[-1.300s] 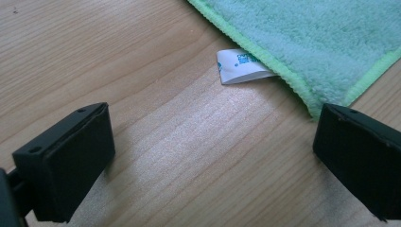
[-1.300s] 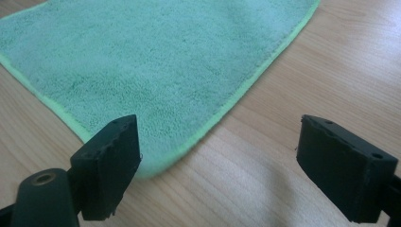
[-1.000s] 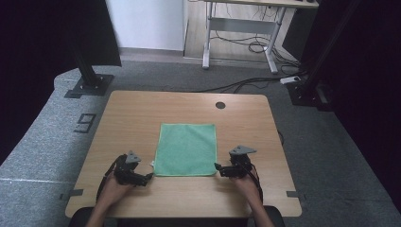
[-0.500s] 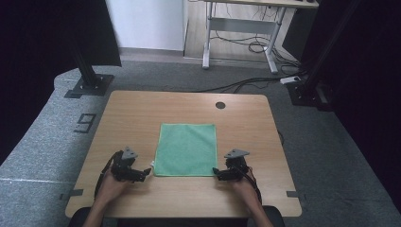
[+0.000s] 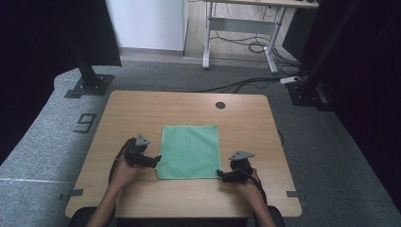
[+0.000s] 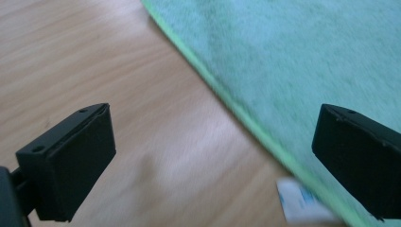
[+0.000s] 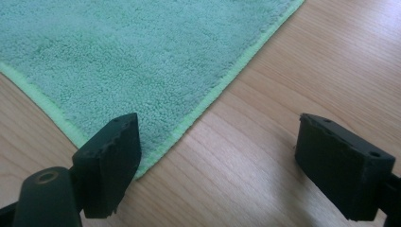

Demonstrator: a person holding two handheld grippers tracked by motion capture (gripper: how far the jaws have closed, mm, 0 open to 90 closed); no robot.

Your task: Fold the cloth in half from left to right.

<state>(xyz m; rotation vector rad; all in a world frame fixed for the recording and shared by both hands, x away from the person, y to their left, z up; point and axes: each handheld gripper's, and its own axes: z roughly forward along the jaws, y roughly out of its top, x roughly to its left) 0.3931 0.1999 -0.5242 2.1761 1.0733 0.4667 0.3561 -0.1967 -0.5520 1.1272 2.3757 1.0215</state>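
While the green cloth (image 5: 190, 151) lay flat on the desk (image 5: 142, 109), the left gripper (image 5: 153, 161) sat at the cloth's left edge and the right gripper (image 5: 221, 175) at its near right corner, both with jaws spread wide, pinching nothing.

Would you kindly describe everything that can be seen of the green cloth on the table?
The green cloth is a roughly square piece of nubbly, towel-like fabric with a brighter green stitched hem. It lies spread flat on the wooden table, toward the near side. A small white tag sticks out at its near left edge. The left gripper stands open over that edge, and the right gripper stands open at the near right corner, one jaw over the cloth. Neither pinches it. Whether the jaws touch the fabric cannot be told.
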